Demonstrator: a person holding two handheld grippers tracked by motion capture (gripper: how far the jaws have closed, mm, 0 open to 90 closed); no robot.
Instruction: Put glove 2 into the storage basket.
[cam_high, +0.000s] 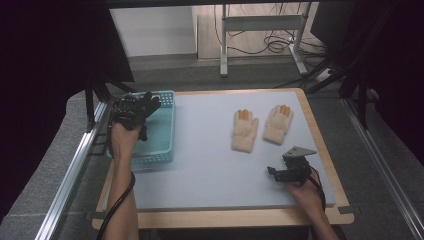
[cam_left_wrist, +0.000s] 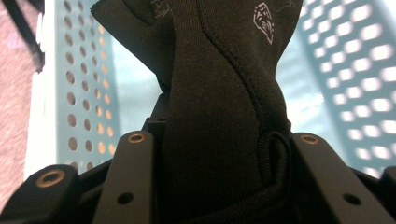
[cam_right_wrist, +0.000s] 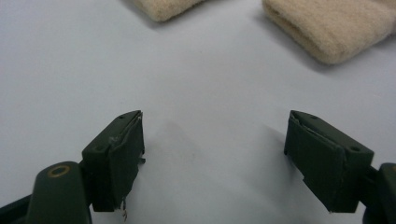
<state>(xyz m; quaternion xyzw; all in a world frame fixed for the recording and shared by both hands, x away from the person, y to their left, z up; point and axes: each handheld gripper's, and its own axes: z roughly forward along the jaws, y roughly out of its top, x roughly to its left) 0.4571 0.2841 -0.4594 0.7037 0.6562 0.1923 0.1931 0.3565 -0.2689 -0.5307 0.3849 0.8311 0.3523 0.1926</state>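
**Hidden and cut off**

In the left gripper view the black glove (cam_left_wrist: 219, 107) runs past the top edge and covers the basket (cam_left_wrist: 84, 93) floor. In the right gripper view both cream gloves (cam_right_wrist: 327, 28) are cropped; their fingertips lie outside.

The soft black fabric glove (cam_left_wrist: 219, 107) is plain black with raised black seams and a small white outlined emblem near its top. The perforated plastic basket (cam_high: 165, 125) at the worktop's left edge is pale turquoise, dotted with rows of small holes. The two fleecy cream gloves (cam_high: 245, 131) near the far right corner have orange fingertips. The worktop (cam_high: 210, 165) is pale grey-blue with a light wooden border. Each hand-held gripper (cam_high: 290, 172) is black.
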